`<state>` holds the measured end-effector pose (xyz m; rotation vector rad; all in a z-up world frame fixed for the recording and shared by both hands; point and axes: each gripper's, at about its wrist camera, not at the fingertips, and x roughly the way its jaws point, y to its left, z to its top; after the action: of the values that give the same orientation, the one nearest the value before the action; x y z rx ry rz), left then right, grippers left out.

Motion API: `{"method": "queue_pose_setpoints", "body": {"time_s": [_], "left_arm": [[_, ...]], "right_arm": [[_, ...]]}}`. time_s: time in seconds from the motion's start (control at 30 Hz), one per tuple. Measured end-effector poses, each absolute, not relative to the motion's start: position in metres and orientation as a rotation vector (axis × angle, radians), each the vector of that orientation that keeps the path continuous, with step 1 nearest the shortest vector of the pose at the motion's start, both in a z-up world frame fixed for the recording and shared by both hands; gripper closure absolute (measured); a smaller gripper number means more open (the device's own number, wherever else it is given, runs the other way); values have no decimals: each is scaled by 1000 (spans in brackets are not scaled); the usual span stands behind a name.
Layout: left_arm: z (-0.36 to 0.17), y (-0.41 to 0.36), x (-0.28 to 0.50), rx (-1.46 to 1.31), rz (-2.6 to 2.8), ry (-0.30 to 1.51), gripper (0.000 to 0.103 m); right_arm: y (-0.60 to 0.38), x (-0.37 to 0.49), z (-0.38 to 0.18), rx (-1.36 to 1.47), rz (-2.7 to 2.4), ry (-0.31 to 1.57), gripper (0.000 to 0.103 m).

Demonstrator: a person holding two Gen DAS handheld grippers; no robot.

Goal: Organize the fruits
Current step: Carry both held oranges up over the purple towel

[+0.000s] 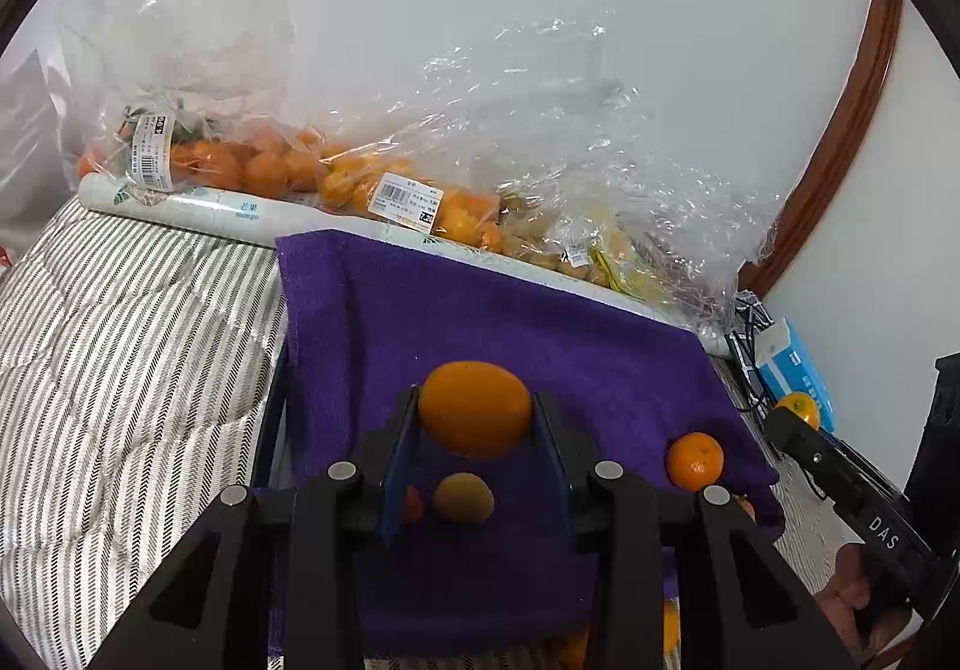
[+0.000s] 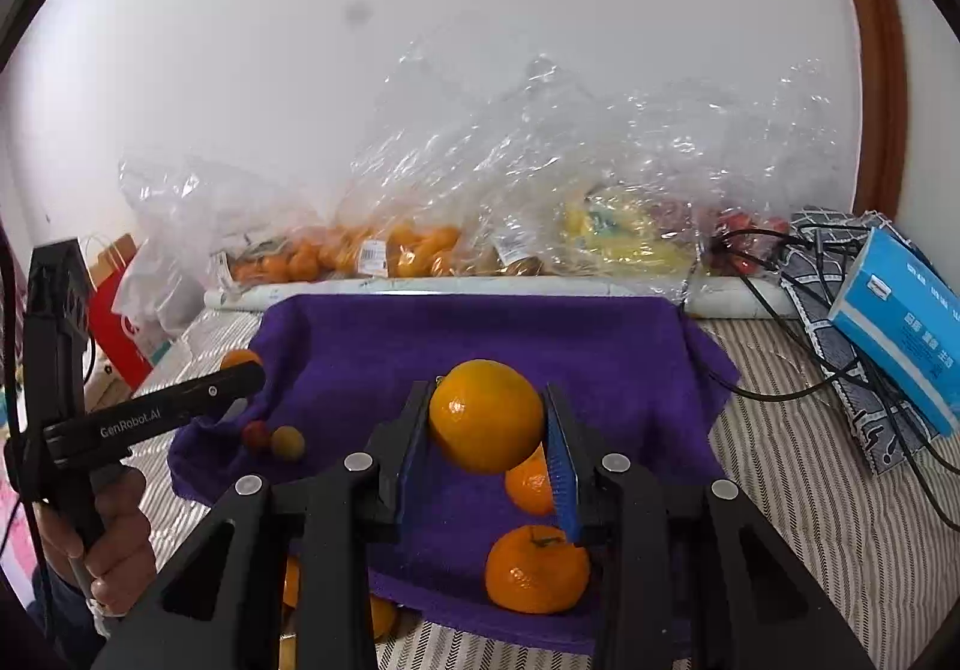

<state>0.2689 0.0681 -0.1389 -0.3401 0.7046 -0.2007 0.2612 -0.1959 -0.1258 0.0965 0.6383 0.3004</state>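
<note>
Left gripper (image 1: pixel 474 418) is clamping a smooth oval orange fruit (image 1: pixel 474 409) between its two blue-lined fingers (image 1: pixel 399 466), jaws narrowed to the fruit's width, fruit held clear above the purple towel (image 1: pixel 480 310). Right gripper (image 2: pixel 486 424) is gripping a round glossy orange citrus (image 2: pixel 486 415) the same way, pads pressing both its sides, jaws only partly apart.

Under the left jaws, a small dull yellow-brown round fruit (image 1: pixel 463 497) is lying on the towel, with a small red fruit (image 1: pixel 413 505) just beside it, partly hidden by the left finger. A round mandarin (image 1: pixel 695 460) is sitting near the towel's right edge in the left wrist view.

Under the right jaws, two mandarins are resting on the towel: one with a green stem (image 2: pixel 536 568) nearest the camera, another (image 2: pixel 528 481) behind it, partly hidden by the right finger.

The towel is covering a raised block-like support on a grey-and-white striped bedcover (image 1: pixel 120 370). Behind it, clear crinkled plastic bags (image 2: pixel 540 178) of orange and yellow fruit are leaning against the white wall (image 2: pixel 480 10), with a white rolled tube (image 1: pixel 198 208) along their base. A blue tissue box (image 2: pixel 900 322) and black cables (image 2: pixel 780 370) are lying to the right. A person's hand (image 2: pixel 114 538) is holding the left gripper's handle.
</note>
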Motion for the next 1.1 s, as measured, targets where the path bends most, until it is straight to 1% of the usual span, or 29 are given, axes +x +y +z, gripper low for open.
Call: {"method": "queue_pose_setpoints", "body": {"time_s": [0.47,1.1], "left_arm": [[-138,66,270,-318,-188,702,67],[-147,63,277,-308,-178,754,67]], "right_arm": [[-202,265,-135,105,289,651,68],[-177,269,-154,24,323,720,68]]}}
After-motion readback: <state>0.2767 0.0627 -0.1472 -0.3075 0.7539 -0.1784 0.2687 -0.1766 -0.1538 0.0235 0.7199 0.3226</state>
